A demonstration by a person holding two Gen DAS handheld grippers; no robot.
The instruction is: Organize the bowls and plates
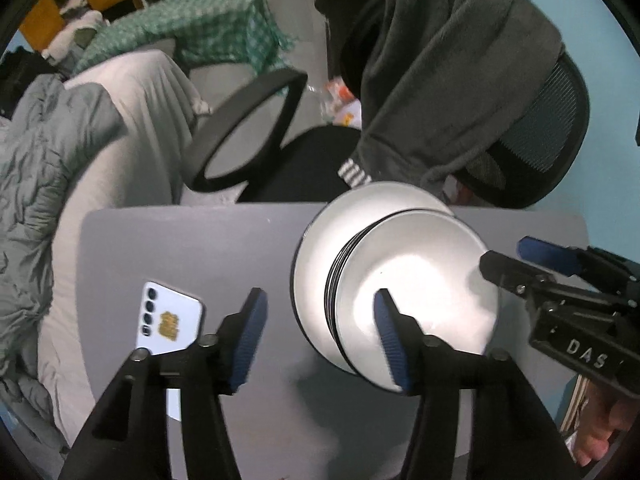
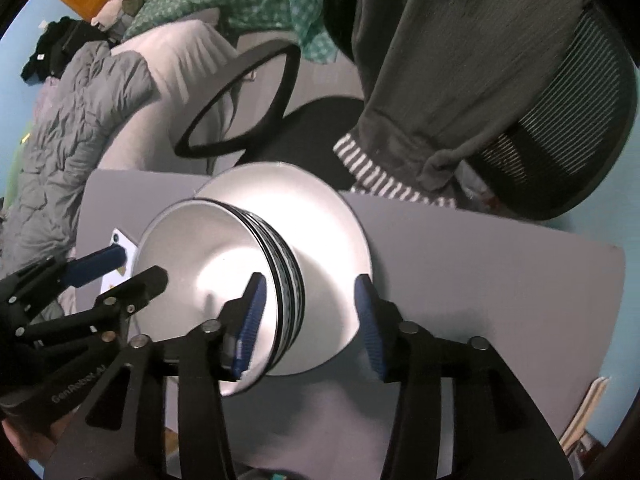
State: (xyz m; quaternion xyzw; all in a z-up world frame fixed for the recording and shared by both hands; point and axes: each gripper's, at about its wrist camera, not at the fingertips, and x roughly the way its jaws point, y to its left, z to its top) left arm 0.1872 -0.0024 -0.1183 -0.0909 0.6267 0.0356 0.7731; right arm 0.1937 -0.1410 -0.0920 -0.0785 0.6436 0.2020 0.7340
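The bowls (image 1: 416, 300) sit in one pile on top of a big white plate (image 1: 316, 264), and the plate rests on the gray tabletop (image 1: 192, 248), close to the edge by the black chair (image 1: 304, 160). So the stacking looks mostly done. The left gripper (image 1: 318, 340) has its fingers wide apart, one over the top bowl and one over the bare tabletop beside the plate, and it holds nothing. The right gripper (image 2: 308, 324) also has its fingers apart, with one over the top bowl and one over the plate, holding nothing. A white phone (image 1: 168, 320) lies on the tabletop beside the plate. No other dishes show, so I think little is left to do.
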